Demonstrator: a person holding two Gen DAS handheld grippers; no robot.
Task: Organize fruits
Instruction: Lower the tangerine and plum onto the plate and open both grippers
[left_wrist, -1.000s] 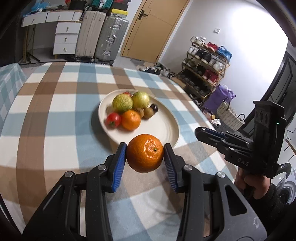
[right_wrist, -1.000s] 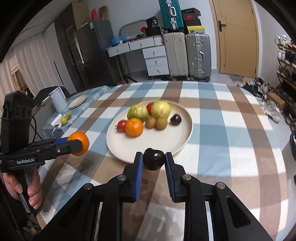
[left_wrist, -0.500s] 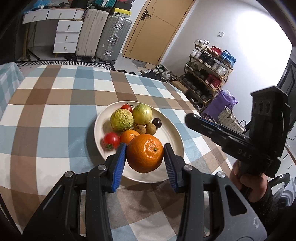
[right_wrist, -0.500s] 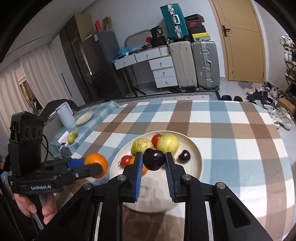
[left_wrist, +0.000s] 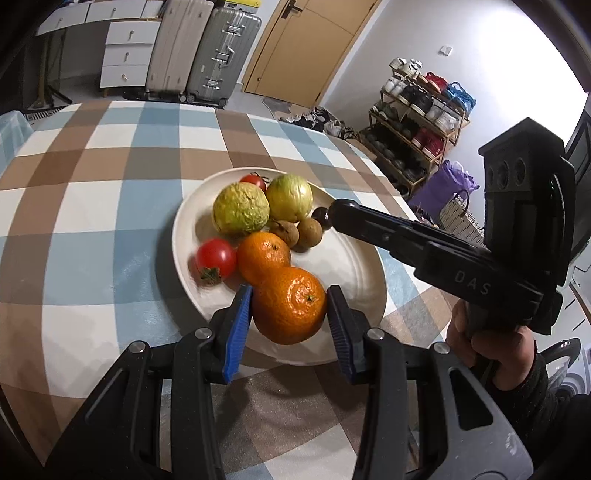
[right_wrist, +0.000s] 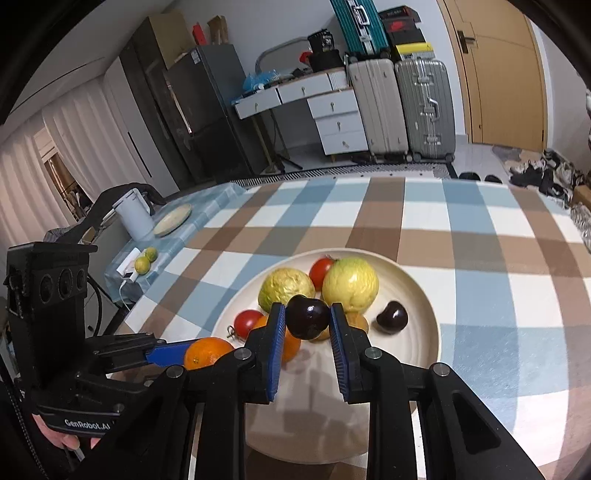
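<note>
both tongs have advanced over the plate (left_wrist: 369, 280). left tongs (left_wrist: 289, 310) clamp an orange (left_wrist: 290, 304); right tongs (right_wrist: 307, 325) clamp a dark cherry (right_wrist: 307, 322). only the right view shows a kettle (right_wrist: 133, 218).

"DAS" on the right gripper (left_wrist: 334, 212) body; "GenRobot.AI" on the left gripper (right_wrist: 173, 350) body.

Checked tablecloth (right_wrist: 461, 206), blue, brown and white, fills the lower frame. Upper centre: white drawer unit (right_wrist: 334, 118), two hard suitcases (right_wrist: 402, 107) upright on the pale floor beside it. Wooden door (right_wrist: 498, 74) upper right. Dark fridge (right_wrist: 207, 110) upper left, white curtains (right_wrist: 74, 144) further left. Shoe rack (left_wrist: 421, 110) against the white wall, right (brightly lit there).
</note>
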